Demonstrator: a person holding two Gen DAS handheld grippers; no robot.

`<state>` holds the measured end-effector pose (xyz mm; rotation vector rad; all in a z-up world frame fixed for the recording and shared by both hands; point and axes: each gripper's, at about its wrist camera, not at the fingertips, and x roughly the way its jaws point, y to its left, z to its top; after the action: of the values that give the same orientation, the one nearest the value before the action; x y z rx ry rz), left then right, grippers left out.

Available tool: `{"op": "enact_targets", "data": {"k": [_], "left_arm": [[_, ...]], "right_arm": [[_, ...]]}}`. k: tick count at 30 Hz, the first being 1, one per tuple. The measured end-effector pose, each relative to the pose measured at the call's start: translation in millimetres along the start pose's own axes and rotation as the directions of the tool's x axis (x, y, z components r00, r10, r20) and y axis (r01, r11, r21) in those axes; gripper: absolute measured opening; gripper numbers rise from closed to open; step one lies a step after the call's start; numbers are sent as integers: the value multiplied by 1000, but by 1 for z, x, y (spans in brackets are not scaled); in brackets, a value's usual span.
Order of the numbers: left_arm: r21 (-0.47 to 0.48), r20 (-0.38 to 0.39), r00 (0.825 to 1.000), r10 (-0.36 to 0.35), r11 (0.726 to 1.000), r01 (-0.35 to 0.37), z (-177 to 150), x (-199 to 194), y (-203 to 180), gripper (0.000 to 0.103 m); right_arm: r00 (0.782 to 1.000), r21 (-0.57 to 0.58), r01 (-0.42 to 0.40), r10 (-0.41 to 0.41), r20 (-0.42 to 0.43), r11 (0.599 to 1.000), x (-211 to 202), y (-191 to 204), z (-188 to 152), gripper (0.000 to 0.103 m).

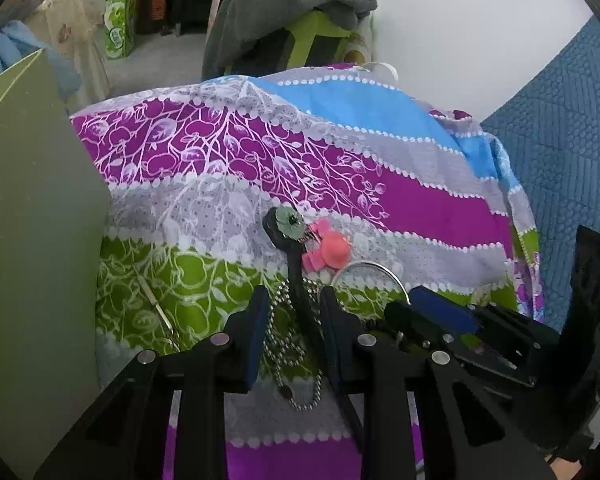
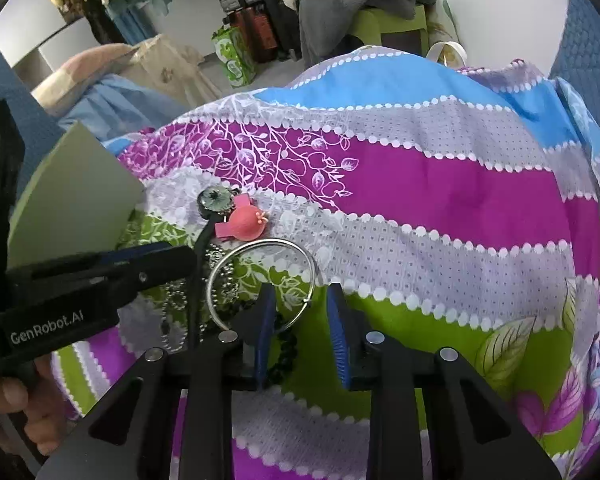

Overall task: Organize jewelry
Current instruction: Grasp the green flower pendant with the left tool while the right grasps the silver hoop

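Striped floral cotton sheet (image 2: pixel 440 200) covers the work surface; a flat grey-green board (image 2: pixel 76 200) lies at its left edge. Left gripper (image 1: pixel 294 312) stands open astride a black strap (image 1: pixel 300 280) and a beaded metal chain (image 1: pixel 296 360). Right gripper (image 2: pixel 300 308) stands open over a thin steel bangle (image 2: pixel 220 268). Pink rubbery hair clip (image 2: pixel 246 222) lies near the bangle.

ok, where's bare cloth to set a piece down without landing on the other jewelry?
Free: the purple and grey stripes right of the pink clip, and the green band right of the right hand-held gripper. Crowded: silver bangle, ball chain and black strap bunch together by the left hand-held gripper, beside the green board.
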<state>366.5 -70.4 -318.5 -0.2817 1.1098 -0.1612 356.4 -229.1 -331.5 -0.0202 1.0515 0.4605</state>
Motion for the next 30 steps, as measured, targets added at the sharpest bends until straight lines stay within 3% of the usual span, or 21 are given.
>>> {"op": "enact_targets", "data": {"k": [4,6,8,24,27,30], "left_arm": [[22,1,1000,7,1000,-7,4,6,-3,25],[35,-3,1000,8,999,-8,4,8,-5,13],[50,-3,1000,22,999,-22,5,10,-8,13],[145,22,996,84,986,-86,9,23,-19,14],[164,31,996,83,983,-87,7,24,-22,7],[157,13,997,71,985,-72,5,21,-21,6]], "right_arm": [[998,-64,61,-61,5,996,4,7,0,12],[998,-69,70,-70,-1,995,5,7,1,7],[998,-44,56,-56,-6,997,4,2,1,4],[994,26,100,-101,42,995,-16,-17,2,4],[994,23,99,-100,46,995,-17,-15,2,5],[995,38,92,-94,44,995,-17,-15,3,5]]}}
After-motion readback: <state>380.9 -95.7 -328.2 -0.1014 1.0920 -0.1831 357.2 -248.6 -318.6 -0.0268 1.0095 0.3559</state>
